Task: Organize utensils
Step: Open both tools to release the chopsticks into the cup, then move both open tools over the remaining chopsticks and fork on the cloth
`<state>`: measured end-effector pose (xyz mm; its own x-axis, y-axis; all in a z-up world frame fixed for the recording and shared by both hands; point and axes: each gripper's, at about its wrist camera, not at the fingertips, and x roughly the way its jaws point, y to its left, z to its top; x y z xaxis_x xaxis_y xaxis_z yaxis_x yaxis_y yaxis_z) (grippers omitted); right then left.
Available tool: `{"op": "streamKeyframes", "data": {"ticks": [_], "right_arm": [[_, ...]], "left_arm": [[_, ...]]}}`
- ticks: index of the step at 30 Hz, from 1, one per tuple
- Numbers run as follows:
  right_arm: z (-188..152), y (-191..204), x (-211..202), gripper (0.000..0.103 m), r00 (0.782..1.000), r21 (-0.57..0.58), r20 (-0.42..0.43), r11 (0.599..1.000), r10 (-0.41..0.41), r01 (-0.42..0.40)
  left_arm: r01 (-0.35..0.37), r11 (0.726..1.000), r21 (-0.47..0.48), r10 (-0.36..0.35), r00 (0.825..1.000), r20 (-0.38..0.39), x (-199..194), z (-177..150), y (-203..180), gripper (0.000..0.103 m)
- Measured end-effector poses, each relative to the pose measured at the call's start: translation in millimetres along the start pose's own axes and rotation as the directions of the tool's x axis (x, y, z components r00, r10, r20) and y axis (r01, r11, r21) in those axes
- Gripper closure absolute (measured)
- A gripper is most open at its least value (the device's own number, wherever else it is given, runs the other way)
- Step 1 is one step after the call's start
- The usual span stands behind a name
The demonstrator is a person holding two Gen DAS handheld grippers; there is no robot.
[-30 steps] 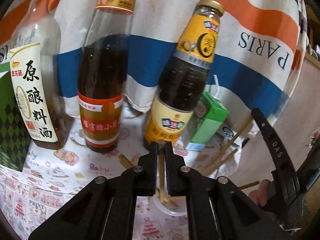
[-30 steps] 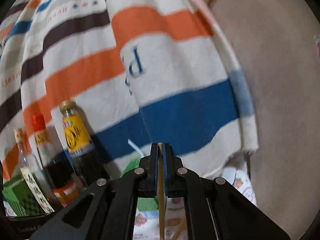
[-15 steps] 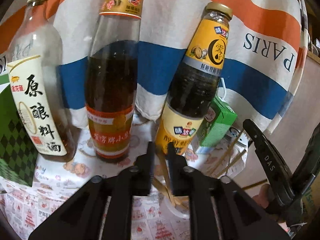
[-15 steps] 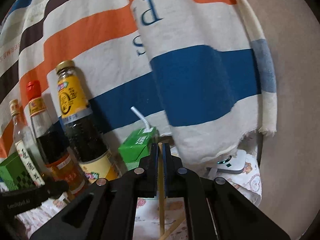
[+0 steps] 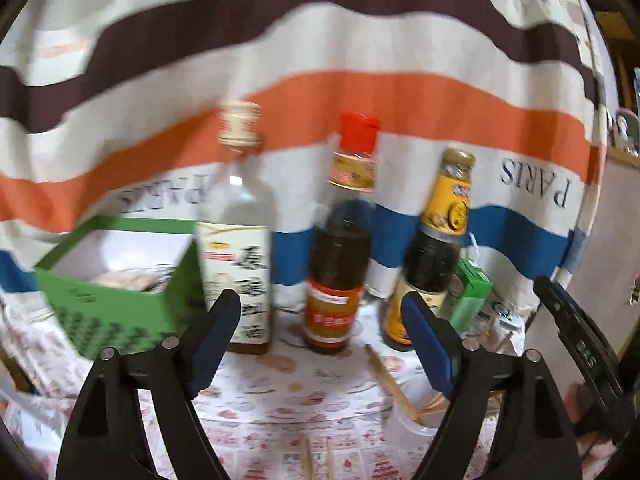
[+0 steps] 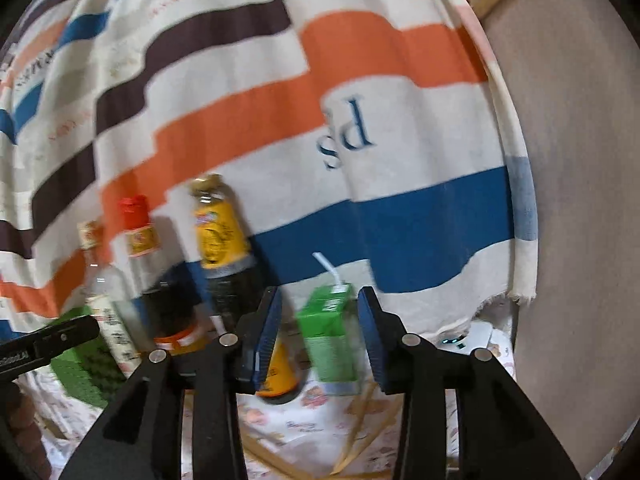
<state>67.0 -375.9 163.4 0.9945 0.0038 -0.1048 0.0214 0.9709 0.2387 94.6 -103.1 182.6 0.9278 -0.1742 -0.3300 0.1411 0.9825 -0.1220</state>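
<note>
Table [image 5: 280, 384] covered in a white cloth with small cartoon prints is lying directly below both grippers. Wooden chopsticks [image 5: 390, 380] are lying loose on it, just ahead of and below the left gripper [image 5: 322, 344], some leaning into a clear plastic cup [image 5: 412, 424] beside its right finger; more chopsticks are lying crossed below the right gripper [image 6: 318, 336].

Left gripper: jaws spread wide and opening, nothing between them, touching nothing.

Right gripper: jaws partly spread and opening, empty; the green juice carton [image 6: 330, 340] with a white straw is showing through the gap but standing farther back, apart from the pads.

Beyond the left gripper, three bottles are standing in a row: a clear cooking-wine bottle [image 5: 238, 248], a red-capped dark bottle [image 5: 340, 264], a yellow-labelled sauce bottle [image 5: 432, 256]. A green open box [image 5: 116, 304] is sitting to the left of them. A small white device [image 6: 472, 336] is resting to the right of the carton.

Behind everything a striped cloth [image 5: 360, 92], orange, blue, brown and white, printed "PARIS", is hanging; a plain beige wall [image 6: 576, 200] is showing far right. Both views are blurring.
</note>
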Motion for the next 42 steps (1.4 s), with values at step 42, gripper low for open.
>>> {"op": "streamKeyframes", "data": {"ticks": [42], "right_arm": [[-153,54,-39,0.033,0.941,-0.022,-0.318,0.991,0.119,-0.133]], "left_arm": [[-0.111,0.994,-0.002,0.110,0.989,-0.103,-36,-167,94,0.001]]}}
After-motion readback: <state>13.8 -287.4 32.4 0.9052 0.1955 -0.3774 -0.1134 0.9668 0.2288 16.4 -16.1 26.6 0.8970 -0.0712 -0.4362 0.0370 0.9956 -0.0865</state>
